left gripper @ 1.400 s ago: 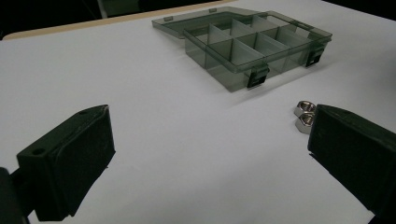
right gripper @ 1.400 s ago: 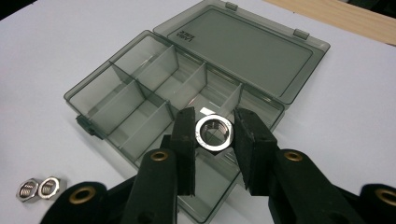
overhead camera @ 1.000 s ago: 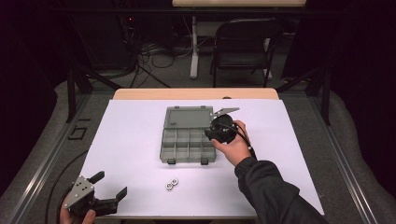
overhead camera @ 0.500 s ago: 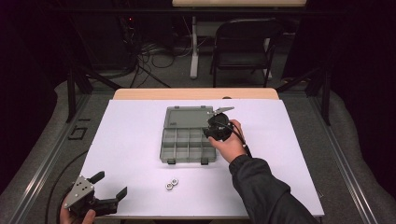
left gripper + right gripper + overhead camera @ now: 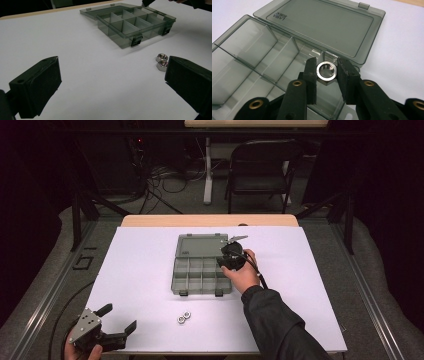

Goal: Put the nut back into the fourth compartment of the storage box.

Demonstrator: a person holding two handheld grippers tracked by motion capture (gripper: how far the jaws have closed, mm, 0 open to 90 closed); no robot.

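so the right gripper [image 5: 326, 72] has its jaws clamped on a steel nut [image 5: 326, 72], squeezing it across two opposite flats, and it's hanging right over the back right compartment of the open organizer box [image 5: 200, 275], just in front of where the lid [image 5: 319, 25] hinges back flat on the table. in the high view that gripper [image 5: 231, 257] sits at the box's right back corner with the hand wrapped around it.

handling wise: the nut looks small, hard and fairly dense for its size, with a smooth shiny finish, so i'd guess it's slippery. gripping flat to flat like this seems the right call, since corners would let it twist out. it won't break, but i'd expect it to bounce or roll if let go from high up, so lower seems better. the box is thin see-through plastic, probably light, and could scoot on the white table [image 5: 140, 270] if bumped.

the left gripper [image 5: 107, 330] rests at the near left corner, jaws wide apart and holding nothing. two more nuts [image 5: 161, 61] lie loose in front of the box, touching each other, just beside the left gripper's right-hand jaw in its own view.
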